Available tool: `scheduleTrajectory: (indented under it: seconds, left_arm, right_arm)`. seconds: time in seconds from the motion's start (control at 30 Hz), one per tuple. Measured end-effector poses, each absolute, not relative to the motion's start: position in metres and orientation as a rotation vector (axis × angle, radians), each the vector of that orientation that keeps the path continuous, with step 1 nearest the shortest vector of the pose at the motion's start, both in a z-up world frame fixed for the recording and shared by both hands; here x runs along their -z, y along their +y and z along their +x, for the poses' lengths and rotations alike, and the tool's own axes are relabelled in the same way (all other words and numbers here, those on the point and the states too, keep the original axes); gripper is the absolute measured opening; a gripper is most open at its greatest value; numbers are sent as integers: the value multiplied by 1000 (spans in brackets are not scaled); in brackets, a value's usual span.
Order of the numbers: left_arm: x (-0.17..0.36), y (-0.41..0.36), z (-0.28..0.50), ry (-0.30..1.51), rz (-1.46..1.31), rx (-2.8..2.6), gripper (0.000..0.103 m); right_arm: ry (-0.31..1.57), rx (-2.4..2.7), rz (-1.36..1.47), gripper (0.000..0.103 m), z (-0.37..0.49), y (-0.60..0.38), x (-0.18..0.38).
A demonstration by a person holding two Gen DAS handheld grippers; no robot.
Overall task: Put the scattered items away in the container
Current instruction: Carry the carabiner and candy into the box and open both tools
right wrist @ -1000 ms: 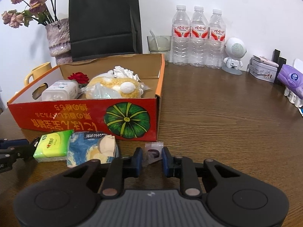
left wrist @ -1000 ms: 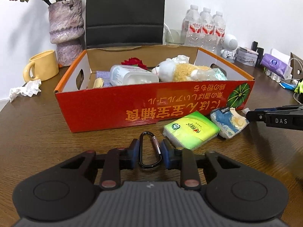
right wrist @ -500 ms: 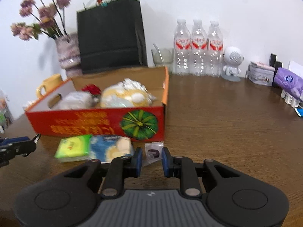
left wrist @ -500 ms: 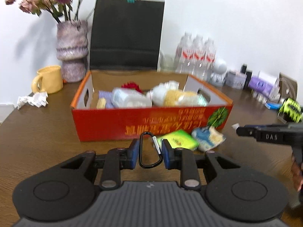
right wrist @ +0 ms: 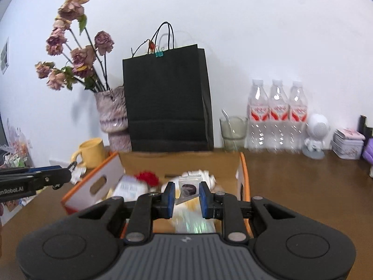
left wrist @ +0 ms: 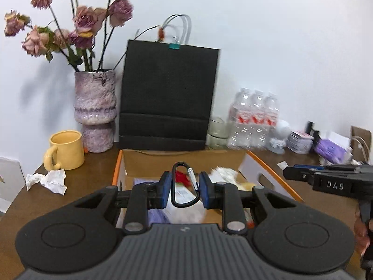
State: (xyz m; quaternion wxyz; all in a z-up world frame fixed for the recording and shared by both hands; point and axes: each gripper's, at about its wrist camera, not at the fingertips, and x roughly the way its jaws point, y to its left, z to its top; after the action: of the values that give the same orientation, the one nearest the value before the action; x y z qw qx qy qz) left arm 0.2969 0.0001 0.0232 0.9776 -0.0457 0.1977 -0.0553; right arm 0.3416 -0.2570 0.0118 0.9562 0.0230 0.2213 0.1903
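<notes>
From the left gripper (left wrist: 185, 190), a crumpled white tissue (left wrist: 47, 180) and a yellow mug (left wrist: 65, 150) sit off to its left on the wooden table (left wrist: 25, 207), with a mottled purple vase (left wrist: 95, 110) of dried roses behind them. Its blue pads pinch a black carabiner (left wrist: 185, 186), held upright above the open cardboard box (left wrist: 183, 159) just ahead and below. A black paper bag (left wrist: 169, 95) stands straight beyond the box. Farther right stand three water bottles (left wrist: 255, 120) whose red labels are too blurred to read. At the far right the other tool's side reads "DAS".

From the right gripper (right wrist: 186, 197), the left tool pokes in at its left, lettered "mRobot.AI" with the start cut off. The right gripper's pads clamp a small clear zip bag (right wrist: 189, 187) with something dark inside, held over the box, where a red flower (right wrist: 147, 177) and a white plush toy (right wrist: 207, 179) lie among blurred items. To the right stand a glass (right wrist: 233, 131), the bottles, a white robot figurine (right wrist: 316, 137) and a tin (right wrist: 347, 143).
</notes>
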Motion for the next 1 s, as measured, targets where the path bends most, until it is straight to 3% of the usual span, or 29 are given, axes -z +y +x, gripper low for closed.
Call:
scheduleTrajectory:
  seconds: [0.3, 0.57, 0.6, 0.63, 0.67, 0.7, 0.8, 0.83, 1.0]
  left_arm:
    - [13, 20, 385, 518, -136, 53, 27]
    - [32, 21, 415, 591, -135, 39, 27]
    - [32, 21, 415, 591, -136, 37, 30]
    - [32, 21, 415, 592, -135, 35, 35]
    - [32, 20, 414, 596, -135, 31, 55]
    - [32, 20, 413, 597, -139, 19, 77]
    - [26, 19, 409, 566, -137, 16, 97]
    - [24, 18, 407, 553, -133, 21, 103]
    - [19, 9, 401, 519, -88, 16, 103]
  right_arm:
    - [558, -318, 53, 20, 440, -231, 27]
    - [622, -305, 13, 23, 462, -228, 46]
    - [624, -305, 13, 30, 462, -228, 46]
    - [630, -305, 15, 44, 463, -228, 46]
    - [636, -306, 16, 54, 463, -229, 46]
    - [636, -309, 16, 70, 461, -229, 45]
    - [627, -315, 5, 93, 457, -227, 40]
    - [625, -322, 4, 96, 456, -226, 38]
    - [628, -333, -16, 103, 450, -223, 32]
